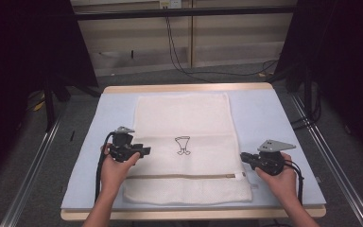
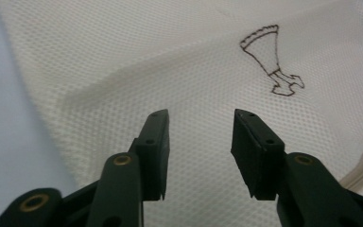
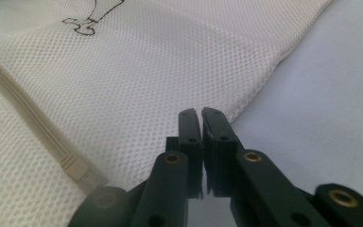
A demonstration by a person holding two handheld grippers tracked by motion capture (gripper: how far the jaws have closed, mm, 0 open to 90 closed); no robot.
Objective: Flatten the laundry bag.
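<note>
We're mid-fold on the mesh laundry bag lying centre of the counter, left gripper fingers parted over its left edge, right gripper fingers closed empty at its right edge; next regrip both edges.

No readable words or numbers anywhere, just a little dark outline drawing stitched on the white mesh laundry bag, kinda goblet-shaped.

Wooden table, pale blue mat on top; white mesh bag flat on mat.
</note>
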